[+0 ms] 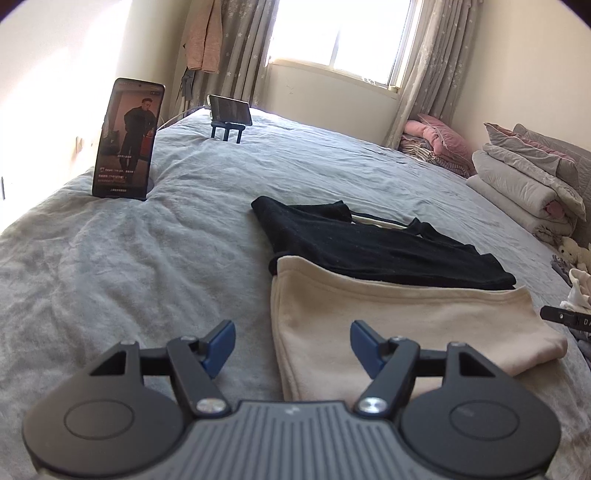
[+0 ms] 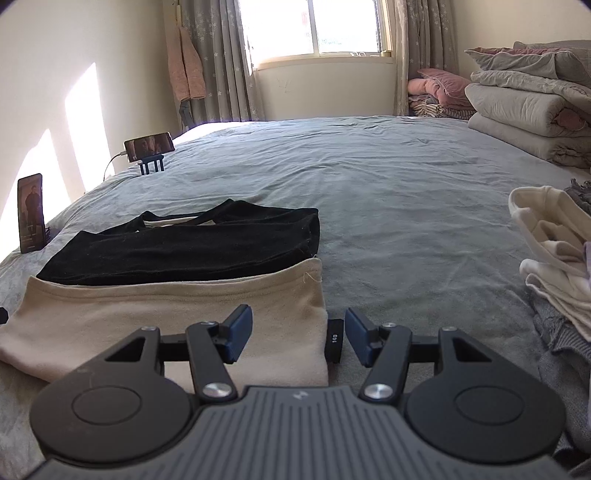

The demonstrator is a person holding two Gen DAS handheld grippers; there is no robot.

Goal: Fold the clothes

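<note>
- Our left gripper (image 1: 292, 345) and right gripper (image 2: 298, 338) tilt down with blue fingers (image 1: 221, 341) parted, holding nothing.
- The soft beige folded garment (image 1: 399, 325), overlapped by a black garment (image 1: 369, 247), lies on the wrinkled grey bedspread (image 1: 129, 266).

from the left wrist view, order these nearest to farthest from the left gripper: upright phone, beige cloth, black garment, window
1. beige cloth, just ahead, under the right finger
2. black garment, behind the cloth
3. upright phone, far left on the bed
4. window, back wall

Sunlit window (image 2: 314, 29), grey curtains (image 2: 214, 59), grey bed (image 2: 388, 177).
</note>
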